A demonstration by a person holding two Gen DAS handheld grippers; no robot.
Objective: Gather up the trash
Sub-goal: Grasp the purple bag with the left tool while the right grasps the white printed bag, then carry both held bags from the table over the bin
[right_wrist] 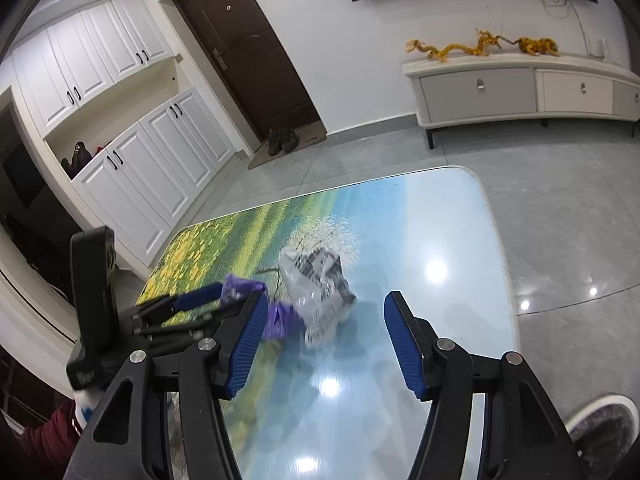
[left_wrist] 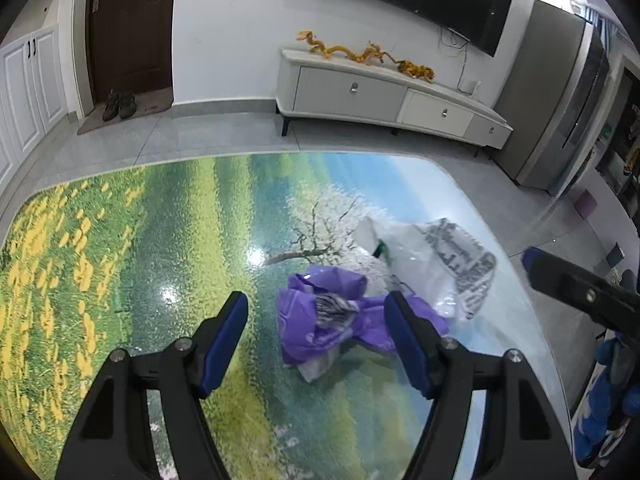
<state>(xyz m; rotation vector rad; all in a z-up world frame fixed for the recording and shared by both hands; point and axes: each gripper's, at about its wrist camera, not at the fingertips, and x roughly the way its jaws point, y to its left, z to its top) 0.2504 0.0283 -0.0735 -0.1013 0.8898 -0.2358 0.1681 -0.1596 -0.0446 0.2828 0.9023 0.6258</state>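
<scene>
On the worktop (left_wrist: 132, 240), the crumpled purple bag (left_wrist: 320, 316) lies just ahead between the spread fingers of the left hand-held gripper (left_wrist: 316, 316), the white bag (left_wrist: 432, 268) touching it, while the right hand-held gripper (right_wrist: 326, 314) hangs open nearby.

A landscape-printed table (left_wrist: 120, 260), white TV cabinet (left_wrist: 384, 92) bearing golden dragon figures (left_wrist: 360, 54), brown door (right_wrist: 248, 52), shoes (right_wrist: 282, 140).

Crumpled purple bag (left_wrist: 320, 320) touching clear printed bag (left_wrist: 432, 268), on tbl.
</scene>
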